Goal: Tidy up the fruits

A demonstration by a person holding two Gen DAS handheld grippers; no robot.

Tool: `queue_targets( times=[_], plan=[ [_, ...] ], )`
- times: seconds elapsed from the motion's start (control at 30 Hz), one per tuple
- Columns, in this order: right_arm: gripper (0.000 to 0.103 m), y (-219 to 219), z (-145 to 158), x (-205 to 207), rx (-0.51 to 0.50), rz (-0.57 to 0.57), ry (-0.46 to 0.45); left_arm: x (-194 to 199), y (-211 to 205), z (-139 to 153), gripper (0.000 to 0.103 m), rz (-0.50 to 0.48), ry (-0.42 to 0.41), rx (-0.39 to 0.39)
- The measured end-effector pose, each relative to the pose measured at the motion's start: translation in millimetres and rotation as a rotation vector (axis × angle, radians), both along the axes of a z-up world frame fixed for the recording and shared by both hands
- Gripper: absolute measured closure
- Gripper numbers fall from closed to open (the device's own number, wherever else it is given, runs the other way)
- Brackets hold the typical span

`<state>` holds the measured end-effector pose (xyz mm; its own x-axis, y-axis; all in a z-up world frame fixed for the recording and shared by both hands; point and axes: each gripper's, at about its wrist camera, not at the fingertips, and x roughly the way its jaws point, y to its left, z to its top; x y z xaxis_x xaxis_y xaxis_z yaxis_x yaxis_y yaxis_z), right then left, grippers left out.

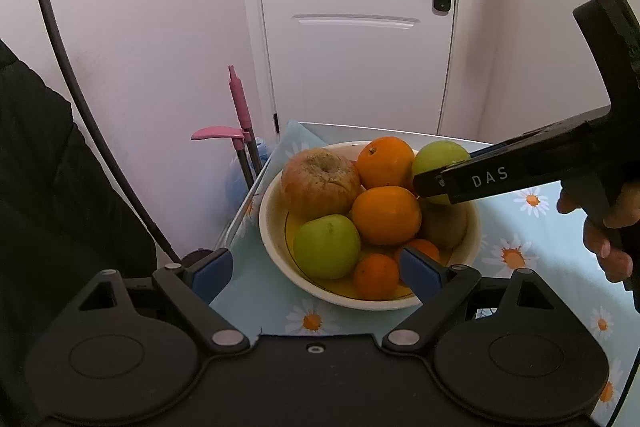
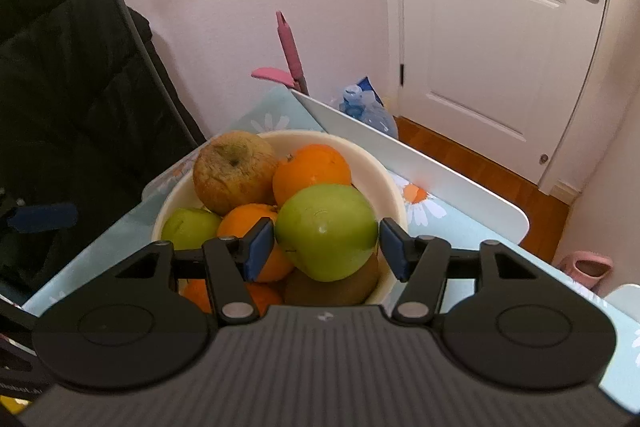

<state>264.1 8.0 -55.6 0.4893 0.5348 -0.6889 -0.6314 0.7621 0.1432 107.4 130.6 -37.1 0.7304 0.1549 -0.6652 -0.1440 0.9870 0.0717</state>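
A cream bowl [image 1: 276, 203] [image 2: 384, 167] on a daisy-print cloth holds a wrinkled brown apple [image 1: 318, 183] [image 2: 232, 175], two oranges [image 1: 386, 215] [image 1: 386, 161], small tangerines [image 1: 376, 275], a kiwi [image 1: 448, 227] and two green apples. My left gripper [image 1: 316, 267] is open and empty, just in front of the bowl near one green apple [image 1: 326, 247]. My right gripper [image 2: 324, 247] has its blue pads on both sides of the other green apple [image 2: 326, 231] [image 1: 438, 157] at the top of the pile; the left pad touches it, the right pad has a thin gap.
The cloth-covered table [image 1: 520, 247] has a white raised edge [image 2: 400, 151] beyond the bowl. A pink-handled broom and dustpan [image 1: 238, 115] and a blue bag [image 2: 368, 107] stand on the floor by a white door [image 1: 352, 27]. A black jacket [image 2: 60, 87] is at left.
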Motion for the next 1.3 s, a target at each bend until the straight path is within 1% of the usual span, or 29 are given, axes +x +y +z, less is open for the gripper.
queue_targets(
  times=[0.03, 0.07, 0.1, 0.37, 0.47, 0.53, 0.77, 0.9, 1.0, 1.13, 1.17, 1.23, 1.3],
  plan=[
    [0.015, -1, 1, 0, 0.009, 0.003, -0.001, 0, -1, -1, 0.01, 0.003, 0.001, -0.001],
    [0.008, -3, 3, -1, 0.018, 0.003, -0.007, 0, -2, -1, 0.01, 0.005, 0.002, -0.002],
    [0.004, -4, 4, -2, 0.023, 0.002, -0.017, 0, -3, -1, 0.01, 0.009, 0.001, -0.002],
    [0.004, -20, 18, -11, 0.046, 0.01, -0.032, -8, -13, 8, 0.01, 0.042, -0.01, 0.002],
    [0.004, -32, 31, -21, 0.053, -0.02, -0.04, -11, -20, 17, 0.01, 0.034, -0.026, 0.017],
    [0.004, -43, 42, -31, 0.053, -0.054, -0.047, -14, -23, 25, 0.01, 0.02, -0.042, 0.012],
    [0.004, -87, 84, -84, 0.043, -0.243, -0.074, -17, -28, 58, 0.01, -0.045, -0.073, -0.011],
    [0.002, -112, 100, -120, 0.004, -0.378, -0.077, -26, -34, 78, 0.01, -0.1, -0.091, -0.025],
    [0.002, -127, 107, -149, -0.022, -0.466, -0.079, -35, -40, 86, 0.01, -0.15, -0.099, -0.024],
    [0.0, -144, 111, -184, -0.045, -0.568, -0.087, -48, -48, 91, 0.009, -0.205, -0.109, -0.026],
    [0.0, -147, 111, -193, -0.051, -0.597, -0.096, -51, -50, 92, 0.008, -0.214, -0.111, -0.029],
    [0.0, -153, 111, -206, -0.058, -0.636, -0.097, -57, -52, 92, 0.001, -0.227, -0.116, -0.043],
    [0.0, -156, 109, -218, -0.072, -0.678, -0.091, -64, -54, 91, 0.0, -0.238, -0.125, -0.057]
  ],
)
